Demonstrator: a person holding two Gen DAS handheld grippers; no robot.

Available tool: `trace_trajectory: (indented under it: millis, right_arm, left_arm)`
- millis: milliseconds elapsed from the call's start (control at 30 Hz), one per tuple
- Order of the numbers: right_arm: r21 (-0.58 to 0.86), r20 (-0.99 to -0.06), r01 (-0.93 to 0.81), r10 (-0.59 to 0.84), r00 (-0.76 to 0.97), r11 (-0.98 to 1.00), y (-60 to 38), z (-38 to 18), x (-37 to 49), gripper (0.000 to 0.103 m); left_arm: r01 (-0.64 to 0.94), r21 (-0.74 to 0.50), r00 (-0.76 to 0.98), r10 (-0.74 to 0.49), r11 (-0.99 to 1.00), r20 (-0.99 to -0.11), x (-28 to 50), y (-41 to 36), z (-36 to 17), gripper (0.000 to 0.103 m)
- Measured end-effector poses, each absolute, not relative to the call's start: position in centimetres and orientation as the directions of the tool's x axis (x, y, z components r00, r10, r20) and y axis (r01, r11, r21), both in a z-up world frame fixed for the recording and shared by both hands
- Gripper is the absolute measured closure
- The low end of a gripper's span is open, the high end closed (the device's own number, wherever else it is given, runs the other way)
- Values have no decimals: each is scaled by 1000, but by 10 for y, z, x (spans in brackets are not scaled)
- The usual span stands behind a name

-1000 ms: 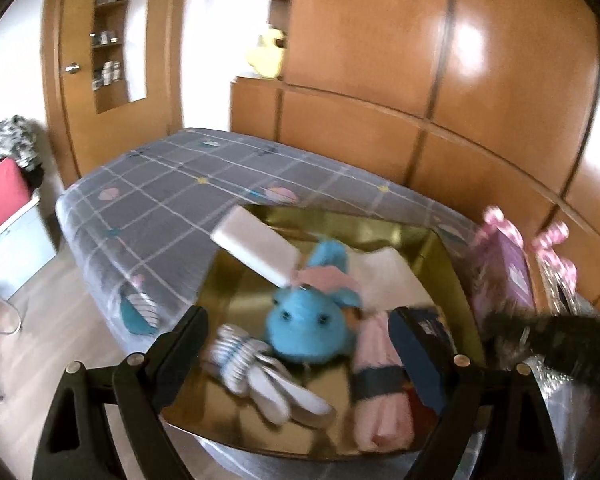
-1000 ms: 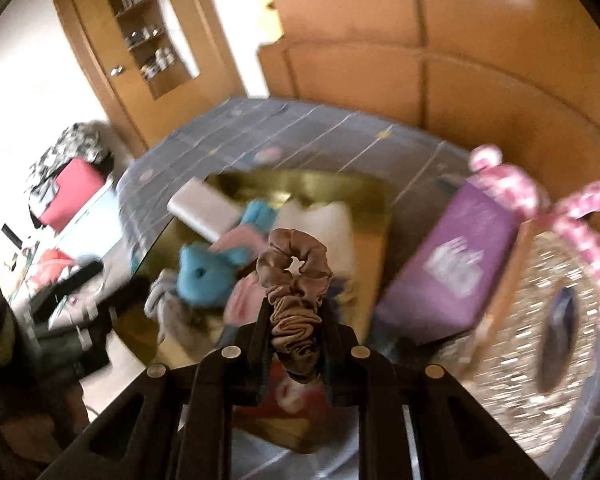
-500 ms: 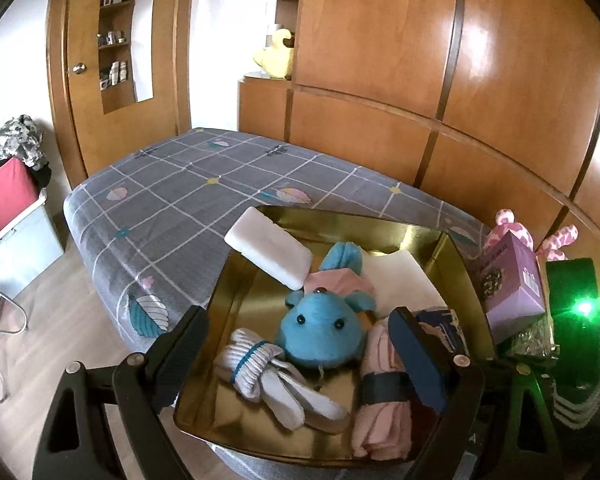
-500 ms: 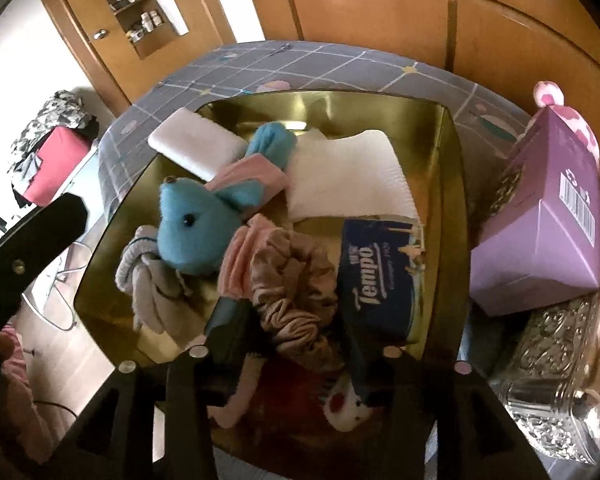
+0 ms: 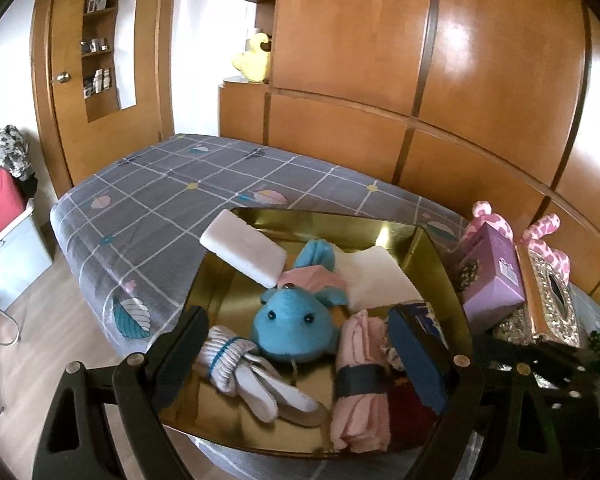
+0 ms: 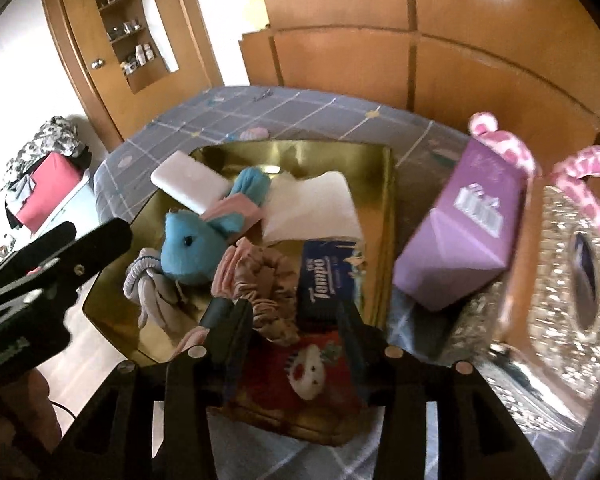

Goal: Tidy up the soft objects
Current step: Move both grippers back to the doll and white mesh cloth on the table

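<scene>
Right wrist view: we had the right claw (image 6: pixel 296 320) part open over the near end of the gold tray (image 6: pixel 384 216), jaws having just been opening. The brown scrunchie (image 6: pixel 268 280) lay released in the tray, draped over the rolled pink cloth (image 6: pixel 230 264) and against the blue Tempo tissue pack (image 6: pixel 326 276). The pads weren't pressing on it, though one loop sat close to the left pad.

Left claw (image 5: pixel 304 344) was wide open and empty, hovering over the tray's near edge, straddling the bundled white socks (image 5: pixel 240 364) and the blue plush (image 5: pixel 294 328).

Tray sat on the bed (image 5: pixel 160 192); the purple box (image 6: pixel 460 240) and glittery tissue holder (image 6: pixel 572 272) stood just beside it on the right.

Risks as we judged them:
- Scrunchie fabric snagging on the pad during pull-back, which would drag it out of the tray.
- The pile was crowded at the near end. Scrunchie perched on top rather than seated, so a knock from either claw could roll it over the rim.
- White pad (image 5: pixel 244 252) leaned on the far-left rim and looked easy to tip off.
- Both claws shared the same end, so a collision was possible on the next reach.
</scene>
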State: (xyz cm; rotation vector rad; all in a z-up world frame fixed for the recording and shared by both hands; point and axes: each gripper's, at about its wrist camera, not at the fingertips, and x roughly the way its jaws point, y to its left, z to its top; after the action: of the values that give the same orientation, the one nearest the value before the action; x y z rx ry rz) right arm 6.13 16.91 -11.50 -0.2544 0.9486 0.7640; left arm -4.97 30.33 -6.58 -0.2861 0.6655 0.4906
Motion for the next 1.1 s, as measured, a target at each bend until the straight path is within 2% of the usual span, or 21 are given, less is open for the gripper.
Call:
trace_trajectory:
  millis: [500,800,1100]
  right_arm:
    - [60,-726,-560,421,544,826,68,-74,66,59]
    - [21,-717,-384,282,638,923,-27,-65,93,59]
    - [6,-717,-131,96,690,991,-144,-61,116,59]
  left_arm:
    - [-461,-92,705,302,882,-642,-48,279,-62,11]
    - [-442,-87,704,285,893,-650,-49,270,-61,11]
    - [-400,-63,730,276,914,-626,-48,249,-46,11]
